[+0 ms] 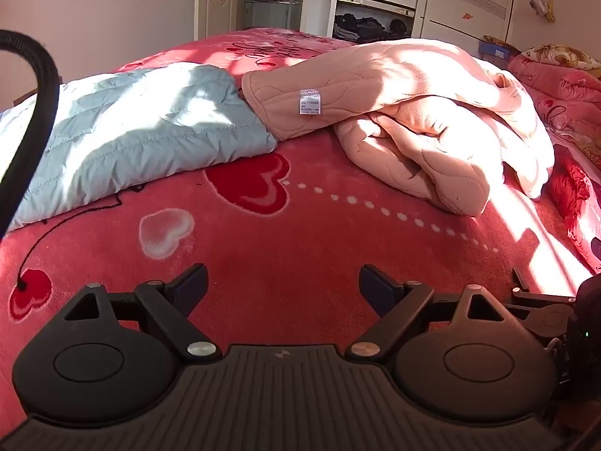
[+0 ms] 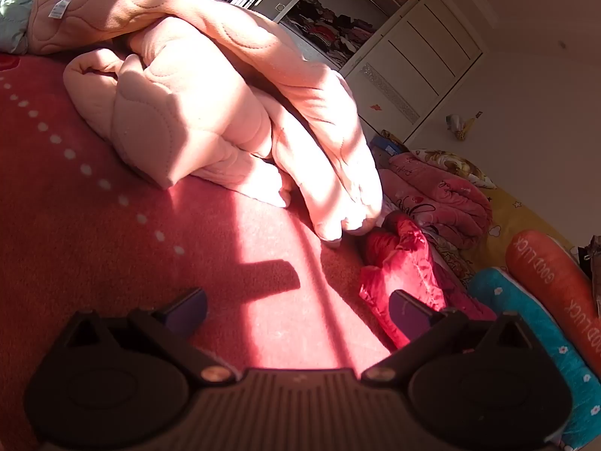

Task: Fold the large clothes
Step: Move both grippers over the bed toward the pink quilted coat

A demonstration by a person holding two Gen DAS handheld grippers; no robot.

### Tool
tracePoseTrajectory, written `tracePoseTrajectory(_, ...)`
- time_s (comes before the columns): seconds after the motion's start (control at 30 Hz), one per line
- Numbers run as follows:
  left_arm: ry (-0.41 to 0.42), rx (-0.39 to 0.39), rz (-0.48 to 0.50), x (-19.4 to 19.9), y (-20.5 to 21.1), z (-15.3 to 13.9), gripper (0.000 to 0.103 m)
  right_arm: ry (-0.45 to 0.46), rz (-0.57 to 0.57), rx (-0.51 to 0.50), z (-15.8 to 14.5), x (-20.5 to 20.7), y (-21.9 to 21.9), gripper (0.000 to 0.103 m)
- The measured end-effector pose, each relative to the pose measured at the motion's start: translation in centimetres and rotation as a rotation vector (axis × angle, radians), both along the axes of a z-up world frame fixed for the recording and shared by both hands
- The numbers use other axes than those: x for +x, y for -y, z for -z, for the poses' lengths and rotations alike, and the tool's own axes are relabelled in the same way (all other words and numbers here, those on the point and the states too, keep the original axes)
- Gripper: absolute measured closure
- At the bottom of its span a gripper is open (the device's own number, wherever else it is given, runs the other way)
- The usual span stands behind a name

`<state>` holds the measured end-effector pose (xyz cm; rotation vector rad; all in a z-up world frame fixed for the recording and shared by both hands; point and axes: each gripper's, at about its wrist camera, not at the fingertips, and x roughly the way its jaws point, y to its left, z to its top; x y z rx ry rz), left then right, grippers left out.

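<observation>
A crumpled pink quilted garment (image 1: 424, 112) lies on the red heart-patterned bed cover (image 1: 300, 233), with a white label (image 1: 309, 102) on one leg end. It also shows in the right wrist view (image 2: 210, 105). A folded light blue quilted garment (image 1: 131, 131) lies to its left, touching it. My left gripper (image 1: 283, 285) is open and empty, well short of both garments. My right gripper (image 2: 296, 310) is open and empty above the bed cover (image 2: 94, 225), short of the pink garment.
A red satin cushion (image 2: 402, 282), folded pink blankets (image 2: 443, 195), a blue pillow (image 2: 533, 334) and an orange carrot-shaped pillow (image 2: 556, 285) lie along the bed's right side. A black cable (image 1: 33, 112) hangs at the left. An open wardrobe (image 1: 375, 3) stands behind the bed.
</observation>
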<state>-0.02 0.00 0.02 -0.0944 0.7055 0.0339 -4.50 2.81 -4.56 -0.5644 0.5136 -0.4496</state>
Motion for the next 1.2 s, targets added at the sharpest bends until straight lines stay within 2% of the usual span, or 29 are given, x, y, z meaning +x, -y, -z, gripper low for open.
tracePoseTrajectory(0.17,-0.010,0.004,0.006,0.1,0.1,0.2,0.000,-0.003,0.001,0.010,-0.2,-0.3,-0.1,0.001)
tracePoseTrajectory(0.27,-0.002,0.031,0.011,-0.3,0.6,-0.1,0.000,-0.015,0.004,0.014,-0.5,-0.6,-0.3,0.001)
tracePoseTrajectory(0.47,0.021,0.006,0.020,-0.8,0.0,-1.1,0.000,-0.031,-0.011,0.006,-1.4,-2.2,-0.6,0.001)
tracePoseTrajectory(0.6,0.068,-0.016,0.010,-1.9,-0.7,-2.9,0.000,0.011,-0.056,0.091,-4.3,-4.4,-0.5,0.001)
tracePoseTrajectory(0.8,0.118,-0.060,-0.005,-3.9,-1.6,-5.5,0.000,0.103,-0.028,0.248,-10.2,-6.6,0.7,0.001)
tracePoseTrajectory(1.03,0.170,-0.039,0.021,-5.8,-0.4,-8.7,0.000,0.219,-0.020,0.345,-16.5,-10.1,1.9,0.001)
tracePoseTrajectory(1.2,0.211,-0.027,0.056,-7.4,0.1,-11.0,0.000,0.273,-0.004,0.405,-19.6,-12.2,2.7,0.001)
